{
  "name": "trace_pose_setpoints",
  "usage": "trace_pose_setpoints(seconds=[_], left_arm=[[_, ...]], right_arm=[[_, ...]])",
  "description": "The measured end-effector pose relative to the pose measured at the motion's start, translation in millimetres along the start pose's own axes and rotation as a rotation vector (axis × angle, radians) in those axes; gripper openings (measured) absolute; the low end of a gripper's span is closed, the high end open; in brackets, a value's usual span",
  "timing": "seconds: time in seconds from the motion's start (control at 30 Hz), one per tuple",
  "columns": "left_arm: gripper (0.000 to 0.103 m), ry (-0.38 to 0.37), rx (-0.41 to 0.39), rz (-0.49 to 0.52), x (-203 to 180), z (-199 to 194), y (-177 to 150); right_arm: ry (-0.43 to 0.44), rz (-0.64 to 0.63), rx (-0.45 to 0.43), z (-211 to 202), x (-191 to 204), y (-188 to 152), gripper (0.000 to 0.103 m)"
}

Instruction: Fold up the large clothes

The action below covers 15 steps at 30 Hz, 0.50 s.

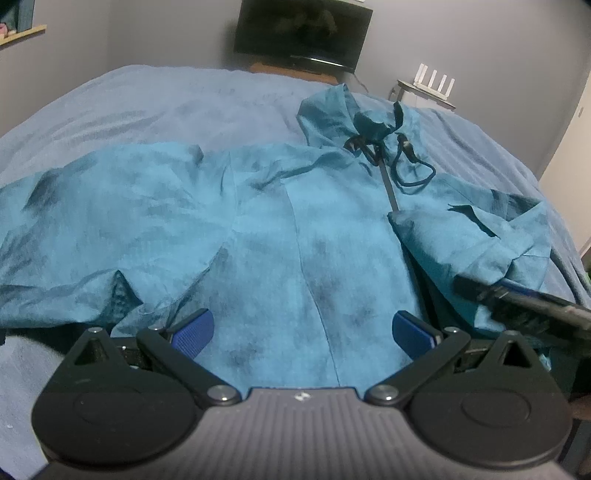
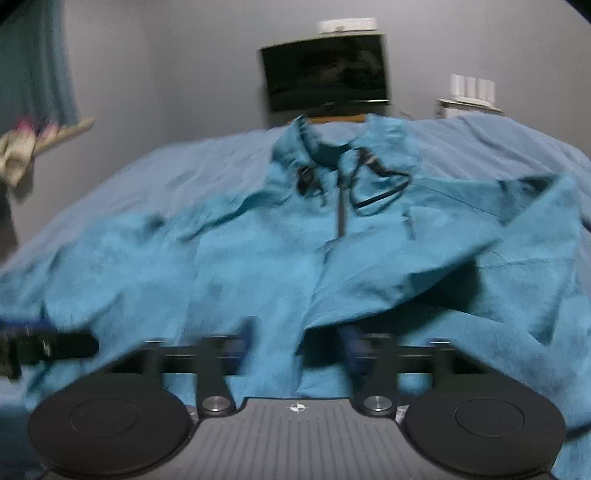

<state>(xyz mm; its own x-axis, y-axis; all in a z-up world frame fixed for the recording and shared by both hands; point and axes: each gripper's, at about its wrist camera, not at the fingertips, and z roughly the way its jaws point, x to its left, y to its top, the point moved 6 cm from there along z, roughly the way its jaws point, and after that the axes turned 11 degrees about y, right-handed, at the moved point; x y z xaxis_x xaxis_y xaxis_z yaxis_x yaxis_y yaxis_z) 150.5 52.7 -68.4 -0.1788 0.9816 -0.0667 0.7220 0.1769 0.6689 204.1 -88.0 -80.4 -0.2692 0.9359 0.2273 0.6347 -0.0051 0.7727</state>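
Left tool (image 1: 302,328) angled down over the jacket's (image 1: 258,229) lower hem, blue pads (image 1: 194,326) wide apart, nothing between them. Right tool (image 2: 295,341) also tilted down at the hem, blurred; I see its jaws apart, cloth lying between, not pinched. One jacket, teal, spread front-up on the bed (image 1: 166,99), filling frame center; zipper (image 1: 388,184) and one black drawcord (image 1: 413,173) upper right. One TV (image 1: 303,31) top center, one white router (image 1: 434,79) upper right.
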Motion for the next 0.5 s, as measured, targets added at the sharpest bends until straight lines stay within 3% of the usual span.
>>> trace_pose_setpoints(seconds=[0.07,0.17,0.23,0.3,0.37,0.5], left_arm=[[0.103,-0.003,0.003,-0.004,0,0,0],[0.103,0.003,0.002,0.010,-1,1,-2],[0.103,0.008,0.004,0.023,-3,2,-4],[0.103,0.014,0.007,0.027,-3,3,-5],[0.103,0.016,0.005,0.013,-1,3,-4],[0.103,0.027,-0.036,-0.055,10,-4,3]], right_arm=[[-0.007,0.088,-0.053,-7,-15,5,0.087],[-0.043,0.229,-0.087,-11,-41,11,0.083],[-0.103,0.273,-0.104,-11,-54,15,0.069],[-0.097,0.314,-0.109,-5,-62,18,0.036],[-0.077,0.327,-0.107,1,-60,22,0.019],[0.053,0.207,-0.152,9,-23,38,0.011]])
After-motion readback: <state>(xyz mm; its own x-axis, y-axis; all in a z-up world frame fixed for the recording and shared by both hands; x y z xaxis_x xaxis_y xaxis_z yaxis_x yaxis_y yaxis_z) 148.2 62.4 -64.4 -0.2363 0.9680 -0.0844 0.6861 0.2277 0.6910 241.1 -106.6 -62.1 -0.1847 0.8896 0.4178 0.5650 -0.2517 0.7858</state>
